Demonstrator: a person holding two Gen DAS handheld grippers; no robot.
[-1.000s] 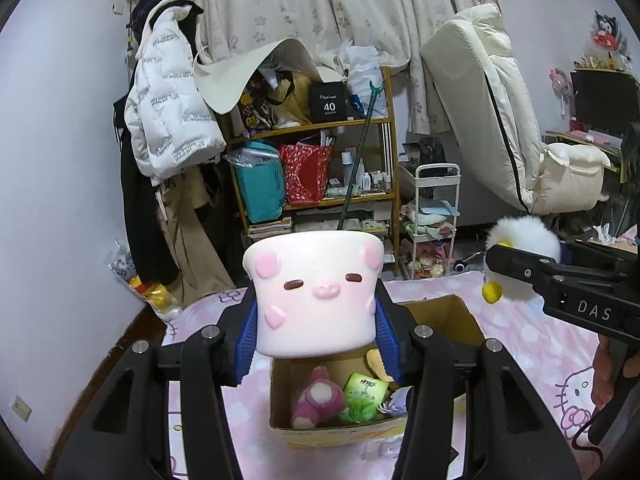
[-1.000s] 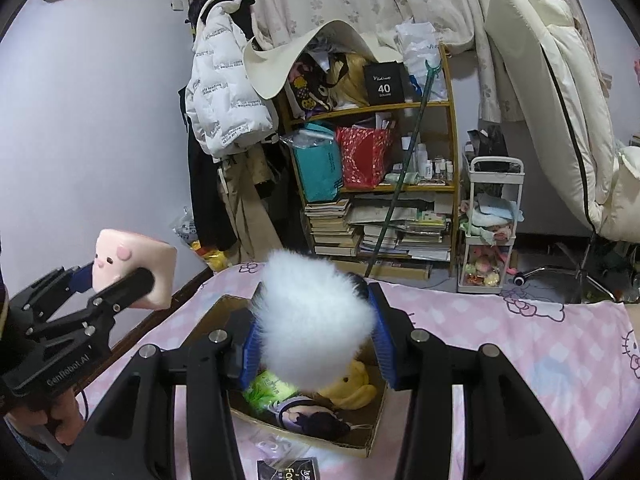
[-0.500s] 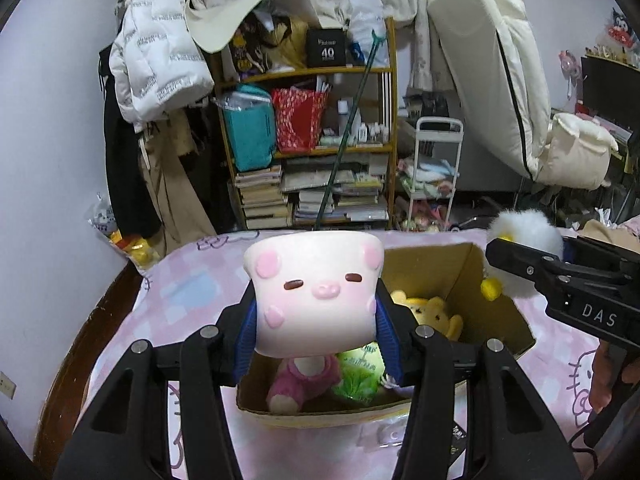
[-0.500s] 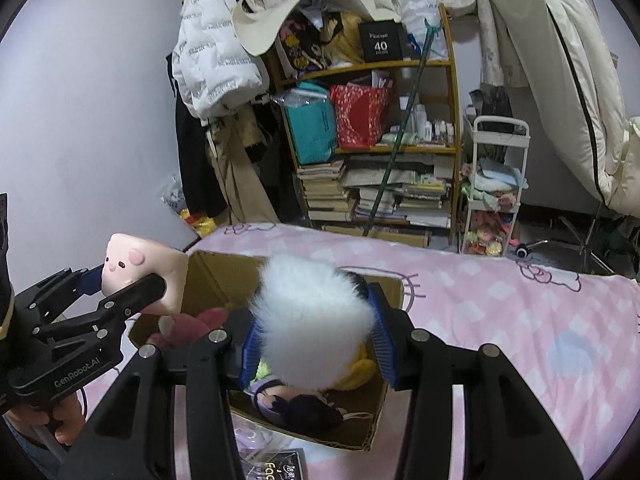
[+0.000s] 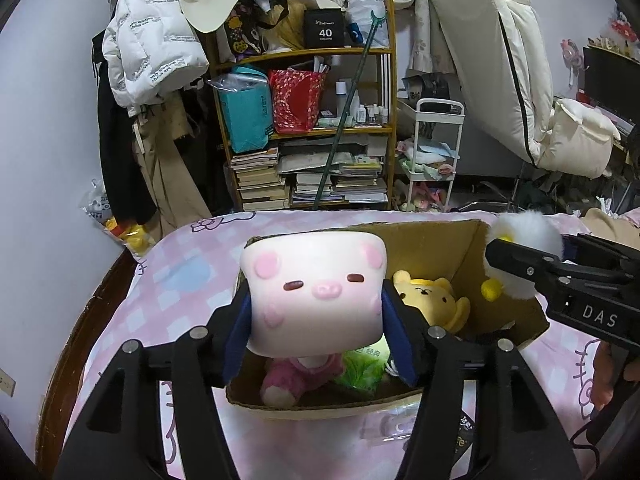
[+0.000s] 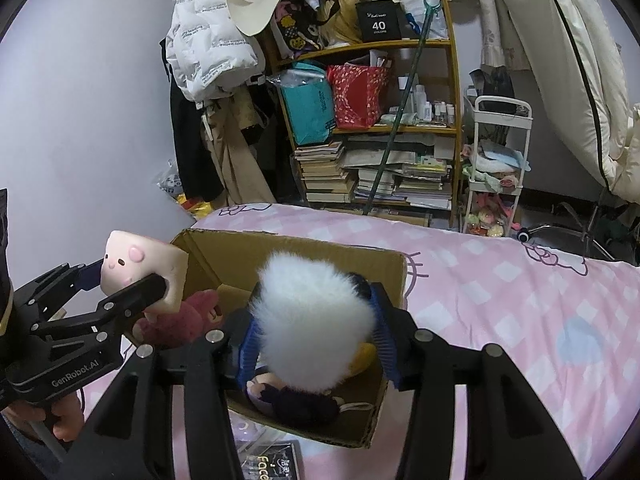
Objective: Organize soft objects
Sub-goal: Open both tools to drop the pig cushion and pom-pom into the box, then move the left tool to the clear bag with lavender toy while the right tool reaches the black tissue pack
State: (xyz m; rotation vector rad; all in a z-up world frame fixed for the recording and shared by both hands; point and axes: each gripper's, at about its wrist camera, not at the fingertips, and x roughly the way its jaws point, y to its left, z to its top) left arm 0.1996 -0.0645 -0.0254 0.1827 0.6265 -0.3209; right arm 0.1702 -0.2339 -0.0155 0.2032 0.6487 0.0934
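In the left wrist view, a pink-and-white pig cushion (image 5: 314,294) is seen between the blue pads of the left gripper (image 5: 316,336), directly above the near end of the cardboard box (image 5: 448,240). The jaws are opening, though both pads are still seen against the cushion's sides. Inside the box, a yellow bear (image 5: 430,296), a pink plush (image 5: 298,372) and a green packet (image 5: 364,366) are lying. At the box's right wall, the right gripper (image 5: 516,260) is seen with a white fluffy toy (image 5: 524,234).

In the right wrist view, the white fluffy toy (image 6: 314,320) is framed by the right gripper (image 6: 316,344) over the box (image 6: 304,248); its jaws are opening, the pads still at the fur. At the box's left corner, the left gripper (image 6: 132,288) is seen with the cushion (image 6: 140,264). The box sits on a pink checked sheet (image 6: 500,300).
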